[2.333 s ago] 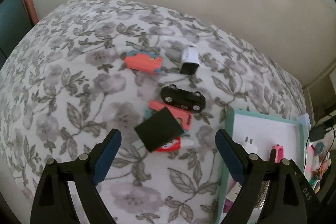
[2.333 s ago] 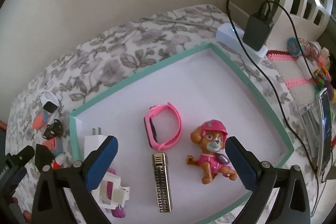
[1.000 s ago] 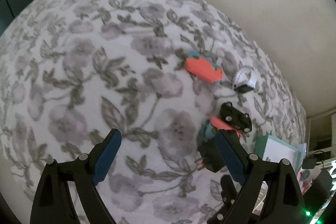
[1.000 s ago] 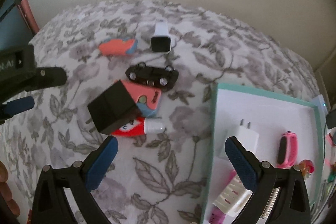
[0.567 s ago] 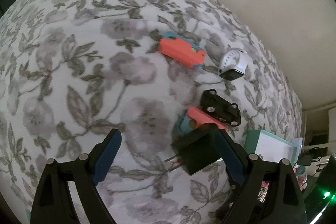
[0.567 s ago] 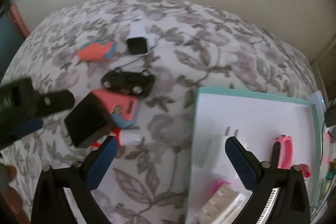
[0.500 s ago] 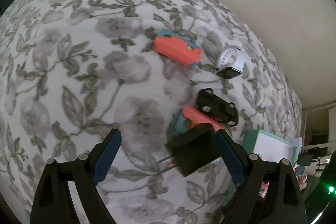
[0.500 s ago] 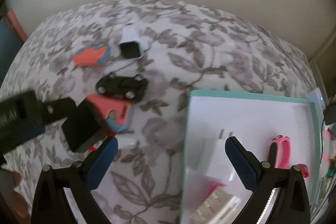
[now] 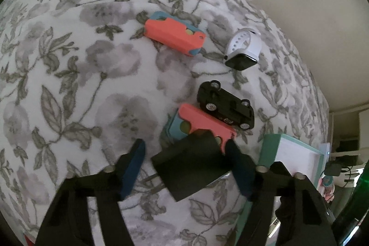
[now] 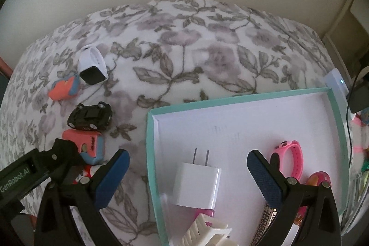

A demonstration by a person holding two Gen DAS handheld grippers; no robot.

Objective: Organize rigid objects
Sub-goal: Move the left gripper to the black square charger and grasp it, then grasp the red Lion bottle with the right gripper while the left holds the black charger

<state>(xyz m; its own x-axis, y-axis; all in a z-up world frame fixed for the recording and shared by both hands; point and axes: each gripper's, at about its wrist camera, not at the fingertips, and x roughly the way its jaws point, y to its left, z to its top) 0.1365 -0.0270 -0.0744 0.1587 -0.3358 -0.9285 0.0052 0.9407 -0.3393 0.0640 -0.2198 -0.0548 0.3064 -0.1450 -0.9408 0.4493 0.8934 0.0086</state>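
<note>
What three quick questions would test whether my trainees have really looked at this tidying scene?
1. True or false: the white charger lies inside the teal tray.
2. Count: how many coral cases lie on the bedspread?
3. Name it: what sits between the jaws of the left gripper?

Key
1. True.
2. Two.
3. The black charger. The jaws have just been closing around it, and a gap still shows on one side.
</note>
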